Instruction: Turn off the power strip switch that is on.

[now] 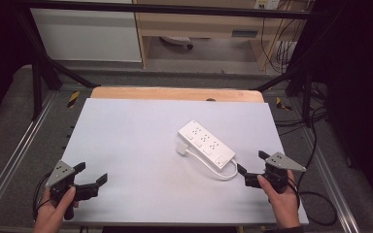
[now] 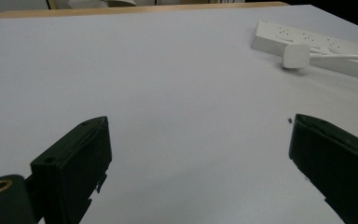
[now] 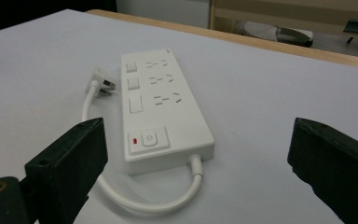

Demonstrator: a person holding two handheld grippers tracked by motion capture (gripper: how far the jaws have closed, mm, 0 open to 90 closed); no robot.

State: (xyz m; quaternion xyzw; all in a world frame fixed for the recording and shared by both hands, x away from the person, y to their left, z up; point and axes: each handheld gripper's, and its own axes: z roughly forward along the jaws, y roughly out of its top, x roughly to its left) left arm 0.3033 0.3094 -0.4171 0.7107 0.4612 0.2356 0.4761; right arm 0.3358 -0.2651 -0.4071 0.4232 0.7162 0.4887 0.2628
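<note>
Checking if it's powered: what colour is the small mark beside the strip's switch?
Red, left of the switch on the strip; clearest in the right gripper view.

Ahead of the left gripper [image 2: 200, 154], between its wide-apart jaws, lies bare table [image 1: 126, 145]; nothing blocks a forward pass there. Far ahead and to its right sit the power strip [image 2: 317, 46] and its plug [image 2: 294, 56]. The right gripper [image 3: 198, 168] has the power strip [image 3: 161, 102] just ahead, between its spread jaws, with the looped cord [image 3: 144, 200] nearest. To the right of the strip, open table [image 3: 270, 93] runs ahead.
</note>
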